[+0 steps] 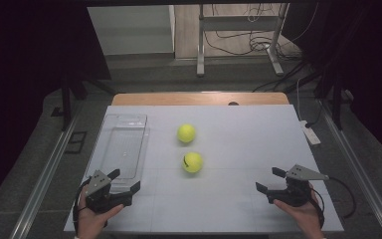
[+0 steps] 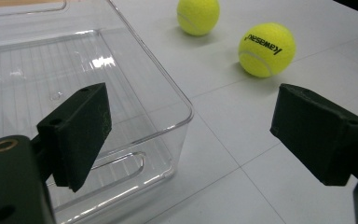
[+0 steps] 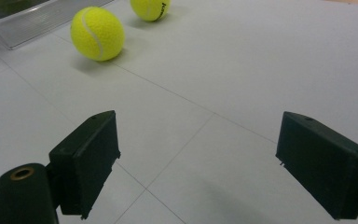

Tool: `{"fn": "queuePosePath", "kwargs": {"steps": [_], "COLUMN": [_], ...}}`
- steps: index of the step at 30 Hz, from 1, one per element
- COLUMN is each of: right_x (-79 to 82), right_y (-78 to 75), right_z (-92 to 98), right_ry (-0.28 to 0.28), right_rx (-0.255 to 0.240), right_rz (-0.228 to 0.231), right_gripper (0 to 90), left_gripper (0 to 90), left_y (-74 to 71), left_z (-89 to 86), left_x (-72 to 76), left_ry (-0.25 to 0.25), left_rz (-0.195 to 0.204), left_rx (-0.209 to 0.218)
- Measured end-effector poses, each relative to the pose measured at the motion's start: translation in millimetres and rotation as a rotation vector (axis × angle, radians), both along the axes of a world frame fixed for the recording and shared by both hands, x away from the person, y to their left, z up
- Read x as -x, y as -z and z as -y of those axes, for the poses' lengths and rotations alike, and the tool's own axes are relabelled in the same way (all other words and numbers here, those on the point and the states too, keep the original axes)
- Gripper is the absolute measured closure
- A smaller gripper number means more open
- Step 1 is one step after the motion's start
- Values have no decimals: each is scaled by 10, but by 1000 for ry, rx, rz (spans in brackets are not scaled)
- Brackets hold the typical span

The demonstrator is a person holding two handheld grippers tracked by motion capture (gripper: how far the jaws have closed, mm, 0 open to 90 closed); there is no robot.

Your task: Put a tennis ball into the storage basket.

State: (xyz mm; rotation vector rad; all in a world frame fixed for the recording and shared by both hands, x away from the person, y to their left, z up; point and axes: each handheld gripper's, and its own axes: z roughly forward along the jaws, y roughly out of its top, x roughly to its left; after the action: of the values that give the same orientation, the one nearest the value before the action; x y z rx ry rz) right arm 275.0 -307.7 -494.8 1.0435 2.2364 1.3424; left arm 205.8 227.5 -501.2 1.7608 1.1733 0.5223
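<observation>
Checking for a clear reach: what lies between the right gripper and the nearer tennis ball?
Nothing: bare white table from the right gripper to the nearer tennis ball, seen in the high view.

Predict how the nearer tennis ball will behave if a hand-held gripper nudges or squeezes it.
The nearer tennis ball is round and sits free on the flat table, so it would probably roll. Its fuzzy felt likely resists slipping, and it looks light.

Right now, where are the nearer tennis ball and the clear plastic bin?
nearer tennis ball (image 1: 192, 162), high view, middle of its yellow felt.
clear plastic bin (image 1: 110, 144), high view, its left wall.
</observation>
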Motion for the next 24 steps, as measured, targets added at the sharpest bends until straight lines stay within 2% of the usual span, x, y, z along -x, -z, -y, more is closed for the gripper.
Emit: {"fn": "queuePosePath", "kwargs": {"steps": [17,20,24], "right_x": [-28,-10,3], "right_y": [13,5,-5], "right_z": [6,12,19], "right_ry": [-18,-18,-18], "right_rx": [-11,-16,-20], "right_rz": [-1,-1,4], "right_gripper": [135,136,140], "left_gripper": [128,128,130], "left_y": [-11,-14,-13], "left_z": [73,79,78], "left_x": [18,14,-2], "left_ry": [-6,-9,-8], "left_rz": [3,11,14], "left_rx": [-21,-35,-28]}}
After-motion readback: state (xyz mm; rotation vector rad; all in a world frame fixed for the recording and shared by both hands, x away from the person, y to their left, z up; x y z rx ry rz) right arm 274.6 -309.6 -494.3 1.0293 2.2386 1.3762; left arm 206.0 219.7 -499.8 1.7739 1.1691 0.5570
